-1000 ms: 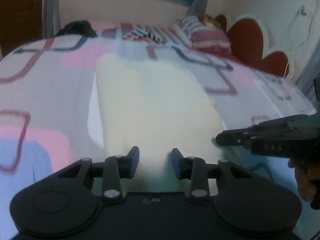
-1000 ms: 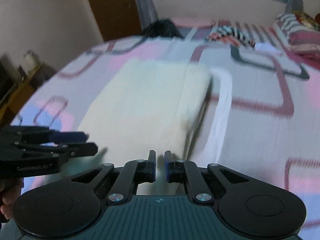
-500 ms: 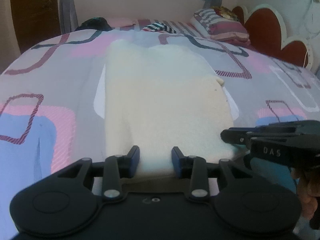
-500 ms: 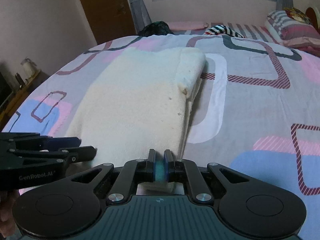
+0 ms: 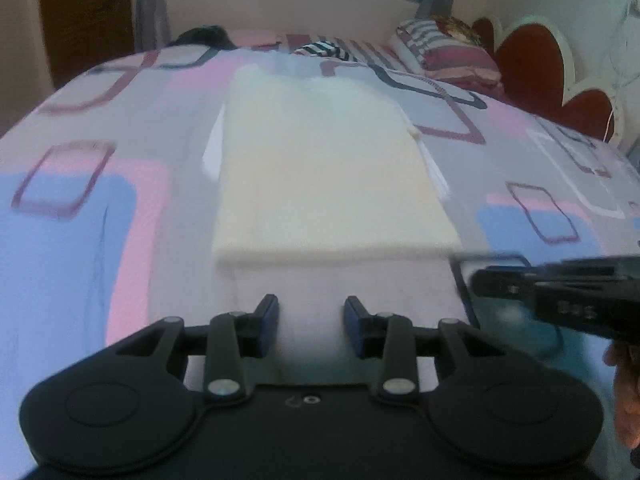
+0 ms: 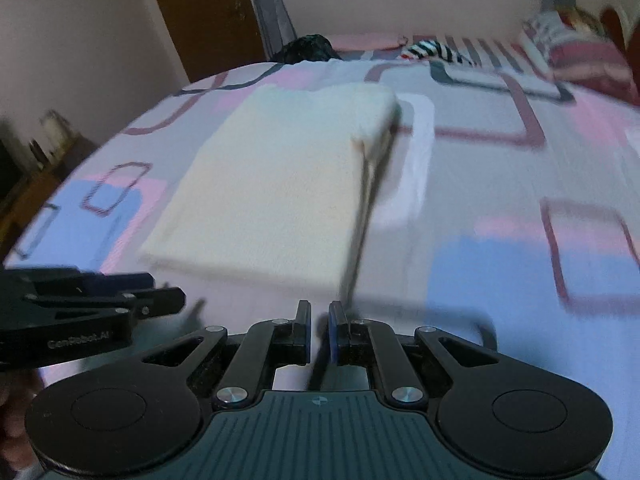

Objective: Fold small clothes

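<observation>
A cream garment (image 5: 328,168), folded into a flat rectangle, lies on the patterned bedsheet (image 5: 80,220). My left gripper (image 5: 312,308) hovers over bare sheet just short of the garment's near edge, open, with nothing between its fingers. Off the garment's near right corner, my right gripper (image 5: 476,280) comes in from the right of the left wrist view. In the right wrist view the garment (image 6: 280,184) lies ahead and to the left. There my right gripper (image 6: 319,312) is shut and holds nothing, and my left gripper (image 6: 176,296) shows at the left edge.
Striped pillows (image 5: 452,56) and a red scalloped headboard (image 5: 536,64) stand at the far right. A striped cloth (image 5: 324,49) and a dark bundle (image 5: 204,36) lie at the bed's far end. A brown door (image 6: 200,12) and a low side table (image 6: 36,160) are to the left.
Both grippers have drawn back off the garment's near edge. Their fingers, which were over the cream cloth, are now over bare sheet, and the garment lies flat farther ahead.
</observation>
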Available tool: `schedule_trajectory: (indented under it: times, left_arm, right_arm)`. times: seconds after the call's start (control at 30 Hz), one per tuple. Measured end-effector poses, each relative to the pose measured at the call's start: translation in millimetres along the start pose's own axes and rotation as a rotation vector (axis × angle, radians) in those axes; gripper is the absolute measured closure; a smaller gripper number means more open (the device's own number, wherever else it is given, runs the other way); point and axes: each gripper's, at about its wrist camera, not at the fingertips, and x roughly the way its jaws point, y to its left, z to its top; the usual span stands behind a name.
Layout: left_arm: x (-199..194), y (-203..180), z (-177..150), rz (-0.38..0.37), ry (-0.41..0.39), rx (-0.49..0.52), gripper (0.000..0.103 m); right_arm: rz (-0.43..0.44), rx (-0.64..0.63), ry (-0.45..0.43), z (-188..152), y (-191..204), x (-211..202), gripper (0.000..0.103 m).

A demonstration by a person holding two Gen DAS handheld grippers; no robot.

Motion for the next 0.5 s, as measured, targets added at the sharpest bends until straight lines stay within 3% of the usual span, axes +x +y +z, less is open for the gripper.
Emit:
schedule_trajectory:
  times: [0.13, 0.23, 0.33, 0.5]
  left_arm:
    - [-46, -9, -47, -0.014, -0.024, -0.049, 0.068]
    - [-88, -23, -72, -0.015, -0.066, -0.016, 0.068]
    - [-129, -35, -84, 0.000, -0.117, 0.018, 0.068]
    - [-191, -60, -88, 0.059, -0.234, 0.035, 0.068]
  right_arm:
    - [0.006, 0.055, -0.027, -55, -3, -56, 0.095]
    - [0.013, 0.087, -0.055, -89, -1, -105, 0.095]
    - [0.014, 0.099, -0.095, -111, 5, -151, 0.095]
    - [-0.008, 0.043, -0.185, -117, 28, -210, 0.095]
